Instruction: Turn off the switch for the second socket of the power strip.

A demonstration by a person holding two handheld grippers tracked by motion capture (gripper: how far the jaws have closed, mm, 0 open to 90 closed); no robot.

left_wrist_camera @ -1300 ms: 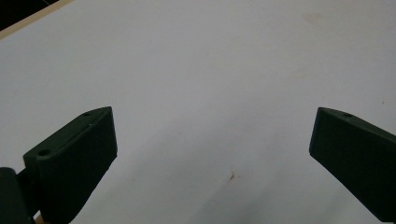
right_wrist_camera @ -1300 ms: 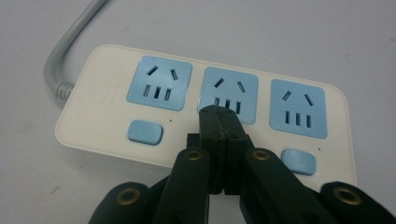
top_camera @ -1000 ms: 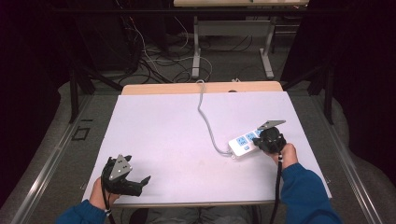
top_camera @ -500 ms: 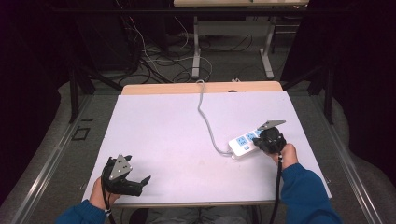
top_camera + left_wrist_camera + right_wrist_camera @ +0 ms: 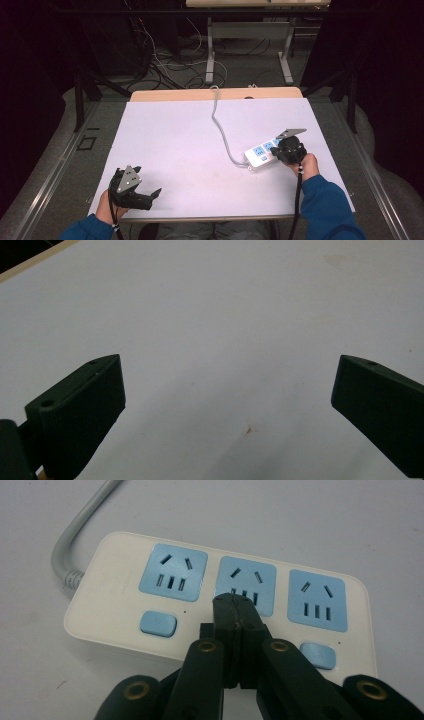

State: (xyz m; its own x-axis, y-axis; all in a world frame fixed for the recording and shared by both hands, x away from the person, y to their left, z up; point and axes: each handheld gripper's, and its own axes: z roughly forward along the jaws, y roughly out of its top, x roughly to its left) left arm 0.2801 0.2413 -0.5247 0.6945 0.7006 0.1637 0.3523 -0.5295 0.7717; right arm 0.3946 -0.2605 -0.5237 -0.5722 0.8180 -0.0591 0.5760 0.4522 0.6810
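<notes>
White table (image 5: 190, 150); power strip (image 5: 120, 605) unlabelled, its middle switch hidden beneath right gripper (image 5: 234, 602) tips, jaws together; left gripper (image 5: 227, 395) jaws apart, empty.

Both blue-sleeved forearms enter from the near edge. The left hand (image 5: 107, 207) holds the left claw (image 5: 150, 196) low and tilted, its jaws spread wide with nothing between them. The right hand (image 5: 307, 165) holds the right claw (image 5: 234, 611) pointing downward, its jaws pressed together.
</notes>
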